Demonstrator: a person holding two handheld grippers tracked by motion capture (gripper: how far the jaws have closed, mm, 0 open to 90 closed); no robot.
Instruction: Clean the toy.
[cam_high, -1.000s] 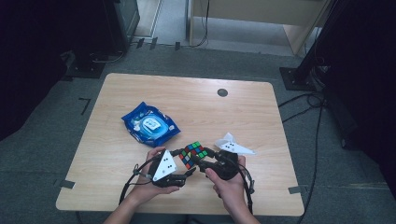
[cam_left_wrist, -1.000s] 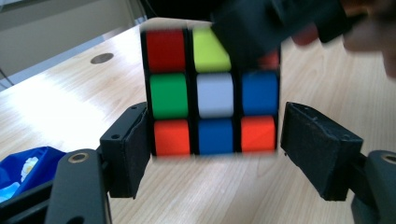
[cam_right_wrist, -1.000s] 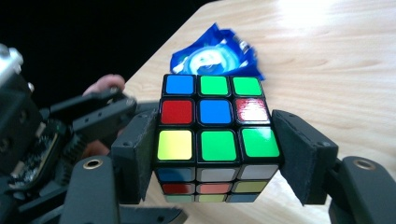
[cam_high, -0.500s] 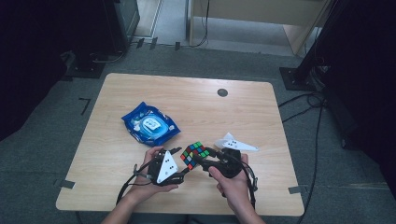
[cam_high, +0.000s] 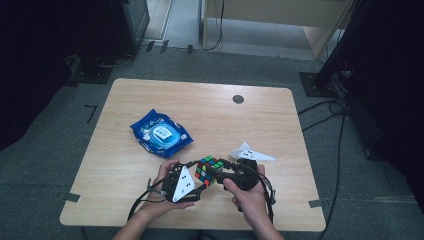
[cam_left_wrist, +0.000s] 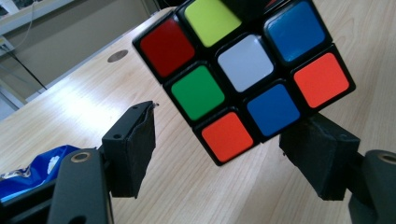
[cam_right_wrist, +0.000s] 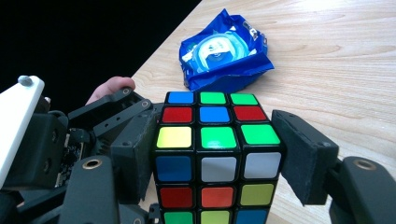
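We see a light wooden table (cam_high: 150, 165) with a small dark round cap (cam_high: 238, 99) set into its far side. On the left half of the table lies a blue pack of wet wipes (cam_high: 161, 135), well apart from the hands. Near the front edge, a person's two hands hold grippers that meet at a Rubik's cube (cam_high: 209, 170), which is held above the tabletop between them. The right gripper (cam_right_wrist: 217, 154) pinches the cube, its two black pads pressed against opposite sides, as we see in the right gripper view. The left gripper (cam_left_wrist: 233, 149) stands spread: in the left gripper view one pad is clear of the cube, and the other sits just beside its lower corner; we cannot tell whether that one touches. Its jaws have just opened a little further.
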